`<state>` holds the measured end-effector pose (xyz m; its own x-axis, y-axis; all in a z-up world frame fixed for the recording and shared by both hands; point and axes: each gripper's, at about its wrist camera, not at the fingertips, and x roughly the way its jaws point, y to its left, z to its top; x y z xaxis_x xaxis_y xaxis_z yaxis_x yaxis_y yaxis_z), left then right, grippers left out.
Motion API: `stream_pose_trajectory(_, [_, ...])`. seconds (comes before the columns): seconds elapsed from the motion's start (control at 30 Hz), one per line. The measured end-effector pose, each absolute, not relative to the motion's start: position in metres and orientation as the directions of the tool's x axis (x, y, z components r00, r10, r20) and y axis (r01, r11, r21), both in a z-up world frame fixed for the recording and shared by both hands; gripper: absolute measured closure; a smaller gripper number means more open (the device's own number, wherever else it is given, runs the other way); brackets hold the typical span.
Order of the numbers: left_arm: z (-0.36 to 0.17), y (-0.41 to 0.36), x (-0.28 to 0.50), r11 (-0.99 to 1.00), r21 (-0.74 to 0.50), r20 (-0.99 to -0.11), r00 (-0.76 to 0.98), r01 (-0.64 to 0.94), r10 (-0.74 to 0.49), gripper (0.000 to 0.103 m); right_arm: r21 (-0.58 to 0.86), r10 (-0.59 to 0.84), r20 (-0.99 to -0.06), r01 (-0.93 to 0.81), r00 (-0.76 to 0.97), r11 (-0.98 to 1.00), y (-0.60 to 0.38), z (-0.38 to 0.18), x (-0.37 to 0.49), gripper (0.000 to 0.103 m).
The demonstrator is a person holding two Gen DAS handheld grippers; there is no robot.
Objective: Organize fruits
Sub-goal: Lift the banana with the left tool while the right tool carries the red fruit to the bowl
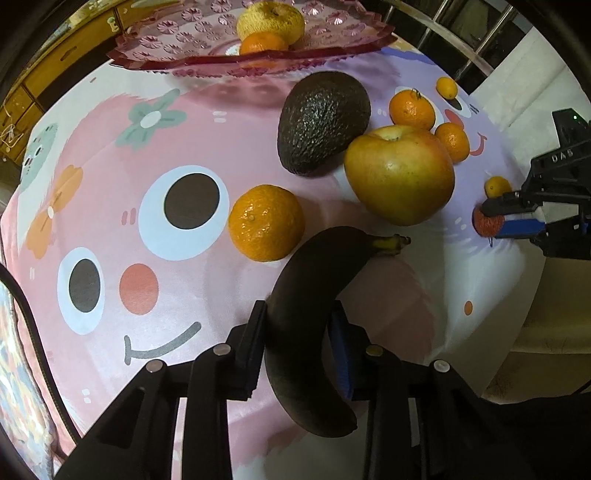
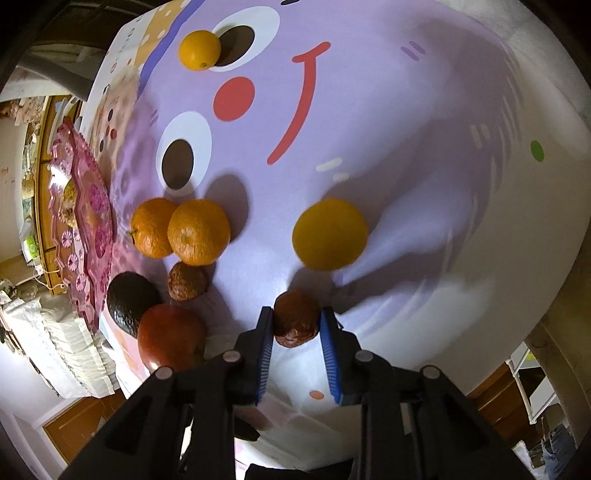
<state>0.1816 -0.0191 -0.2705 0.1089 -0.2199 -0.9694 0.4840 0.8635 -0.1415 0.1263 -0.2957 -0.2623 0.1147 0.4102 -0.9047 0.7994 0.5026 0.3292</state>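
A dark, overripe banana [image 1: 306,295] lies on the cartoon-print table cover, and my left gripper [image 1: 299,332] is shut on its middle, with the yellow stem end pointing right. My right gripper [image 2: 295,328] is shut on a small rough red-brown fruit [image 2: 295,325] that rests on the cover; the left wrist view shows this grip at its right edge [image 1: 487,223]. The pink patterned plate [image 1: 177,40] stands at the far side and holds a bumpy yellow fruit [image 1: 271,20] and a mandarin [image 1: 263,45].
Loose on the cover are an orange [image 1: 266,221], an apple [image 1: 399,173], an avocado [image 1: 321,122], two mandarins [image 2: 153,227] [image 2: 199,232], a yellow-orange fruit [image 2: 328,234], a second rough brown fruit [image 2: 186,280] and a small orange [image 2: 199,50]. The table edge runs close on the right.
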Motion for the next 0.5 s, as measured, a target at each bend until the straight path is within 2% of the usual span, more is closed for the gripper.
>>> stream_pose_trajectory(0.5, [-0.206, 0.009, 0.156, 0.864, -0.165, -0.889, 0.307, 0.476, -0.34, 0.074, 0.439, 0.36, -0.897, 0.615, 0.256, 0.655, -0.259, -0.21, 0.125, 0.078])
